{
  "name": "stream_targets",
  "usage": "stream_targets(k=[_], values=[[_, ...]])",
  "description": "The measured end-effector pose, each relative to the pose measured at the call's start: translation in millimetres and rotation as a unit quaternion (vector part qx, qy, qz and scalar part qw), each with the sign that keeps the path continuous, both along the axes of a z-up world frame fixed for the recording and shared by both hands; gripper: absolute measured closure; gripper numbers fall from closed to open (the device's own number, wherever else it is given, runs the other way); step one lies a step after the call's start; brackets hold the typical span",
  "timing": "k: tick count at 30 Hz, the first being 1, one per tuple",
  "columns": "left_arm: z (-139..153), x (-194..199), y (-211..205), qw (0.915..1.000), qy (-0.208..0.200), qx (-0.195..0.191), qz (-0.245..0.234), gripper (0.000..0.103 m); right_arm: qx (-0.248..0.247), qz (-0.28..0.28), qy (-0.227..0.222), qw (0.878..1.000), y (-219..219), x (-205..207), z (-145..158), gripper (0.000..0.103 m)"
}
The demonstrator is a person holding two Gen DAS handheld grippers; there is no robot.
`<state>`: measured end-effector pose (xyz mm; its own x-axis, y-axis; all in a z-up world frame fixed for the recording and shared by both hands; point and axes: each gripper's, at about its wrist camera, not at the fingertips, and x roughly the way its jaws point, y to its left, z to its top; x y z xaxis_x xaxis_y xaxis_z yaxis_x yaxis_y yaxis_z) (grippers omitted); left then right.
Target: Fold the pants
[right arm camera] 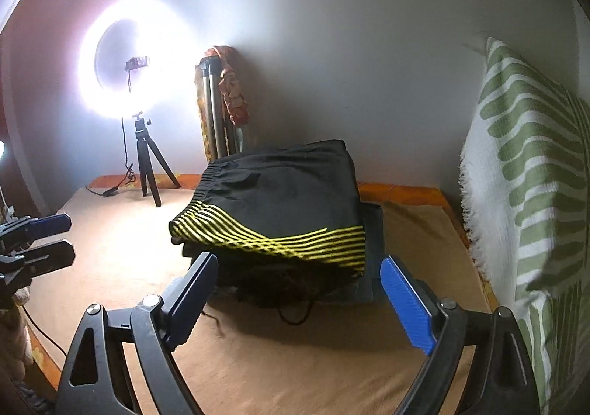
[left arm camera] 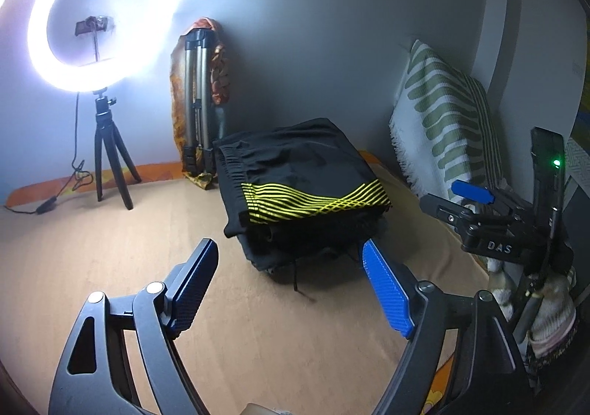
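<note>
left claw [left arm camera: 289, 254] spread, empty | right claw [right arm camera: 298, 269] spread, empty | pants [right arm camera: 280, 208] folded; stack's underside perhaps other garments, shadowed

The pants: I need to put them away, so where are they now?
In both wrist views the folded pants lie mid-bed atop other dark clothes, ahead of both open grippers, the green-patterned pillow to their right.

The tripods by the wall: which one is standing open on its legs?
The small black tripod under the ring light stands with legs spread. The silver tripod is folded, leaning against the wall.
</note>
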<state>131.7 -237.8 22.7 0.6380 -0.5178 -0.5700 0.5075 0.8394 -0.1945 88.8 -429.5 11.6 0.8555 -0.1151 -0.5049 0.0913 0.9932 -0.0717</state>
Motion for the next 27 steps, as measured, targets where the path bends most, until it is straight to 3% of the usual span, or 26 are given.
stream_targets(k=[13, 16, 23, 27], values=[[-8.7, -23.0, 9.2, 0.9996, -0.008, 0.011, 0.024, 0.020, 0.001, -0.036, -0.017, 0.999, 11.2, -39.9, -14.6, 0.011], [-13.9, -24.9, 12.0, 0.9995, -0.008, 0.009, 0.028, 0.020, 0.001, -0.042, -0.023, 0.999, 11.7, -45.6, -18.2, 0.000], [-24.2, -26.7, 13.2, 0.9990, -0.010, 0.028, 0.034, 0.020, -0.005, -0.057, -0.035, 0.998, 10.0, -50.5, -21.2, 0.000], [-22.9, -27.2, 18.9, 0.9990, -0.006, 0.018, 0.040, 0.020, 0.006, -0.056, -0.034, 0.998, 9.5, -49.4, -22.4, 0.000]])
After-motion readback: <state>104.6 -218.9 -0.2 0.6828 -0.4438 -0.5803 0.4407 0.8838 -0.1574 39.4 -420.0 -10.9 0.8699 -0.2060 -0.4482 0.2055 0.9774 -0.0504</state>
